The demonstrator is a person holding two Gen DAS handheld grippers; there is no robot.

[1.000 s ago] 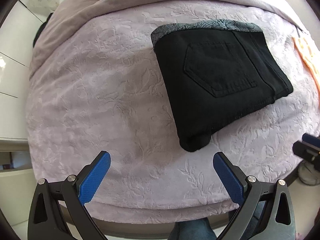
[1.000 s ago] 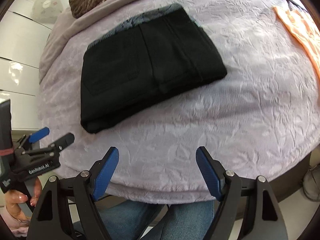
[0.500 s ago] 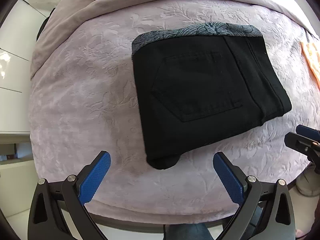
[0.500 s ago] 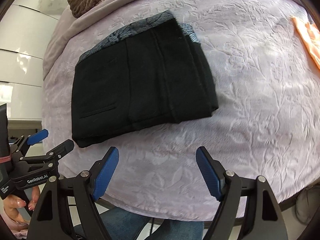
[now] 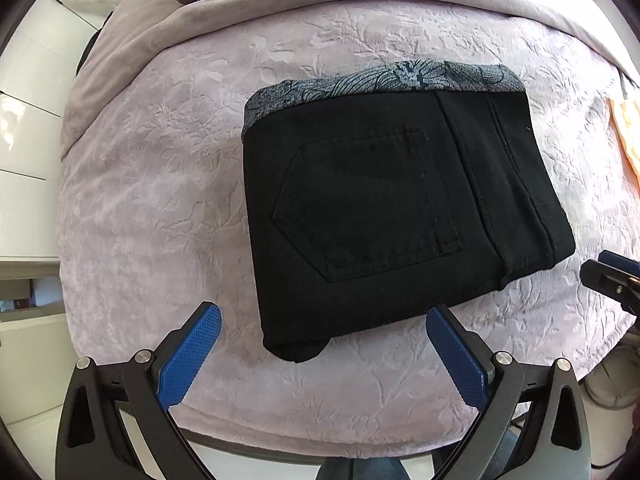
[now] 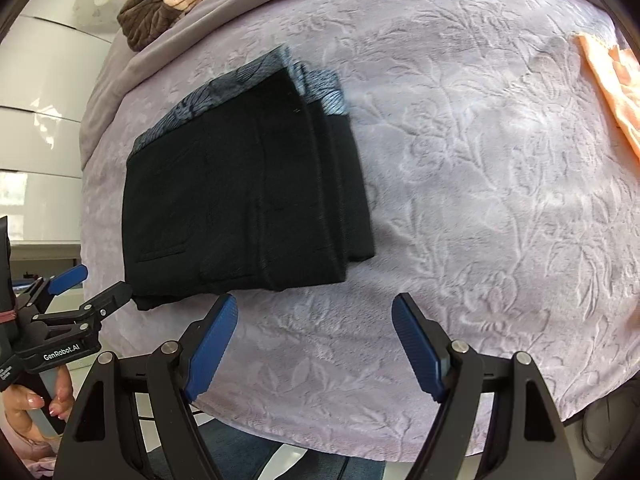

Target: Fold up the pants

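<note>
Left wrist view: the left gripper [image 5: 323, 344] stands with its jaws spread wide and nothing between them, its blue pads [image 5: 191, 354] low in the frame over the bedspread [image 5: 160, 200]. Just above the gap lies the near corner of the pants [image 5: 384, 216], a black folded bundle at frame centre, back pocket facing up, with a grey patterned band along its upper edge. No contact between the pads and the cloth is visible. At the right edge, the tip of the right gripper [image 5: 612, 276] shows.

Right wrist view: the right gripper [image 6: 314, 344] is likewise wide apart and holds nothing. The pants [image 6: 240, 200] sit at centre left, flat on the lilac embossed bedspread [image 6: 480, 200], just above the left pad. An orange cloth [image 6: 612, 88] lies at upper right, well apart. A brown patterned cushion [image 6: 160, 12] rests at upper left.
</note>
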